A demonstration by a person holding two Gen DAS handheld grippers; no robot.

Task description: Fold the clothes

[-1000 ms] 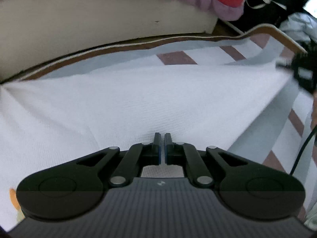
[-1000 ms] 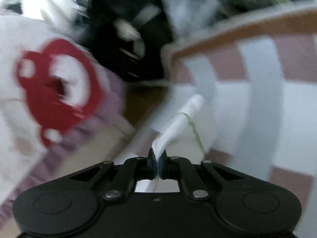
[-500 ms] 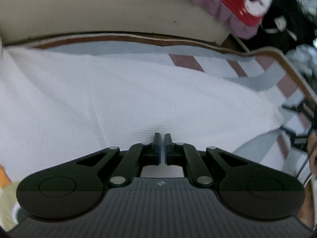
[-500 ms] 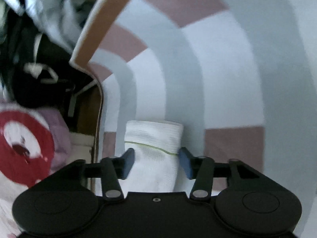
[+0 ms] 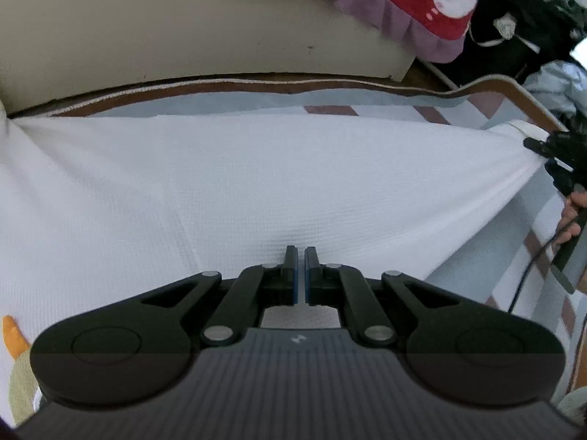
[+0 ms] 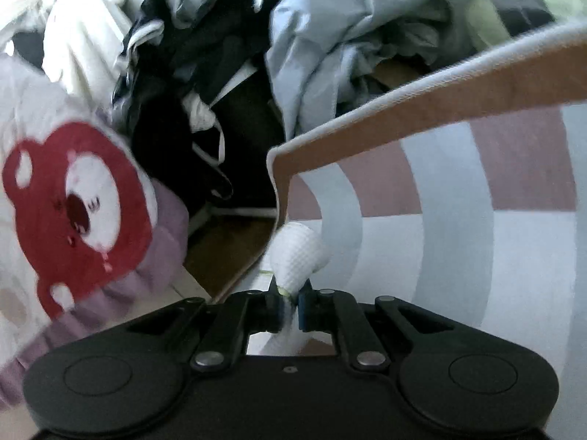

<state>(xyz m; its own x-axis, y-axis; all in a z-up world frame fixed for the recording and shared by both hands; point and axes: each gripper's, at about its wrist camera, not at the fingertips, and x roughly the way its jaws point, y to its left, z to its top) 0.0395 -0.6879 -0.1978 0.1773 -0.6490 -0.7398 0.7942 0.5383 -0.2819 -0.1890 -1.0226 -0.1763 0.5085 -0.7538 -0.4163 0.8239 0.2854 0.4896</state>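
So the right gripper point(image 6: 290, 295) has its jaws closing down on the bunched end of the white waffle-knit garment point(image 5: 275, 183). You can see a wad of it with a thin green stitch line squeezed right between the pads, the rest poking out ahead of the tips. The left gripper point(image 5: 301, 275) has its jaws nearly together with the cloth sitting right at the tips; looks like it's pinching the near edge, though the actual bite is hidden under the fingers.

What matters for the next move: the garment's long axis runs sideways across the left wrist view, stretched between the two grippers, with the right one out at the far right end where the cloth pulls into a point. It lies on the striped bed cover point(image 6: 458, 256), close to its brown-trimmed edge. The right hand is the one at the free end, so my guess is that's the end that gets carried over for the fold.

Versus half a second back: the right jaws were standing wide on either side of that end as it lay flat, now they've clamped in and it's scrunched up. The left grip hasn't changed. The bear cushion point(image 6: 73, 205) and a clothes pile point(image 6: 330, 36) sit beyond the bed.
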